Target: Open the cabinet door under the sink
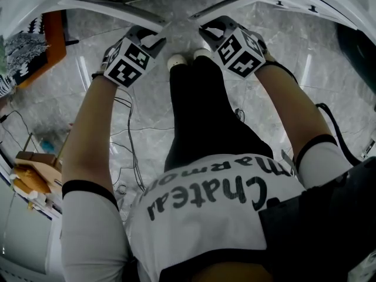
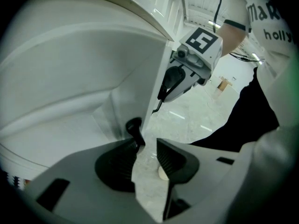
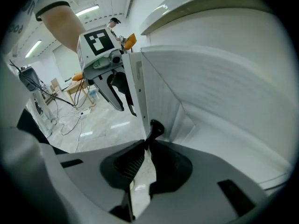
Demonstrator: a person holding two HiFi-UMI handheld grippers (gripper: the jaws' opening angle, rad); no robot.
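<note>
left tongs (image 2: 147,143) stood half wide, one pad hooking the left white cabinet door's (image 2: 70,87) small black knob (image 2: 134,126) at 11 o'clock: it could slip. right tongs (image 3: 148,146) nipped the right white door's (image 3: 210,101) black knob (image 3: 155,128) at 12 o'clock by the tips: could pop free.

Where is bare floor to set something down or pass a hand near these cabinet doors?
Bare marble floor right of the right gripper, up to the black cable; another patch between the left gripper and the orange panel. Crowded: cables and wooden stand at lower left; shoes between the two doors.
</note>
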